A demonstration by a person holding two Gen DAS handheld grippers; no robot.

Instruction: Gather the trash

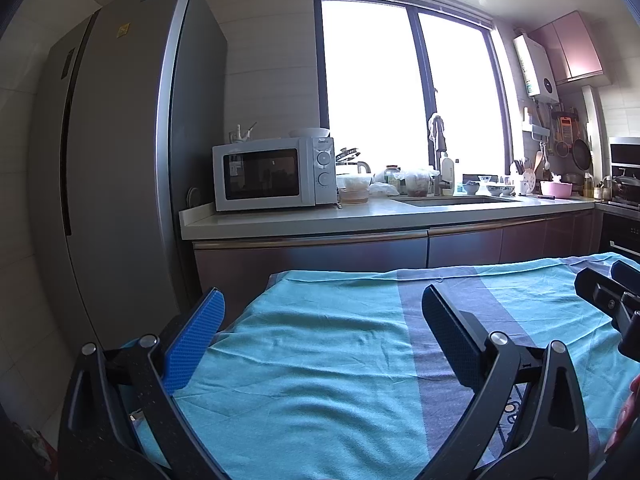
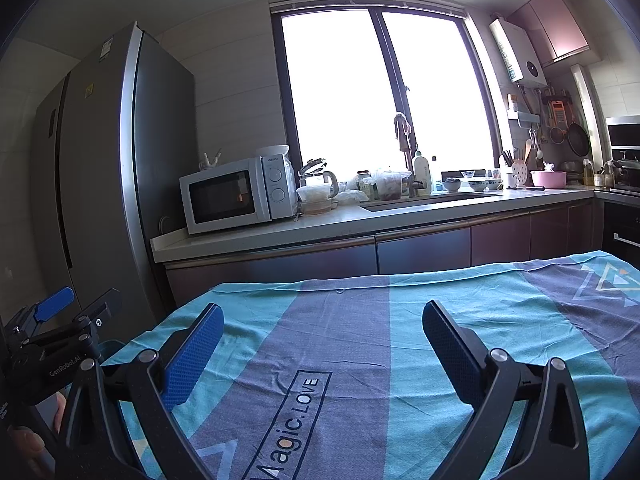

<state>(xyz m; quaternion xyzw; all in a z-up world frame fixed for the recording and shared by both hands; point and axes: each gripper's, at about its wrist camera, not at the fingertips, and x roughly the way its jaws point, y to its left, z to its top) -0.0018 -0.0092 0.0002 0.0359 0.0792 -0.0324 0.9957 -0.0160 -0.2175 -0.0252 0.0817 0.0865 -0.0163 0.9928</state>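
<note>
By the left wall stands the fridge (image 1: 120, 168), then the microwave (image 1: 274, 174) on the far counter (image 1: 320, 216), with tubs, jars and a crumpled bag beside the sink (image 1: 452, 201) under the window (image 1: 404, 92). Nearer, the bench (image 1: 340, 360) lies under a teal and grey cloth, and I see no trash on the part of it that shows. The left claw (image 1: 323, 326) hangs just above its left end, fingers spread wide and holding nothing; the right claw (image 2: 323, 330) hovers over the middle, beside the printed lettering (image 2: 292, 416), equally agape and bare. No bin or bag for trash shows in either view. So the bare cloth fits either a bench already rid of its trash or one with scraps lying outside the views; I can't tell which. Any grab to come calls first for finding a scrap, since nothing sits between either pair of fingers.
</note>
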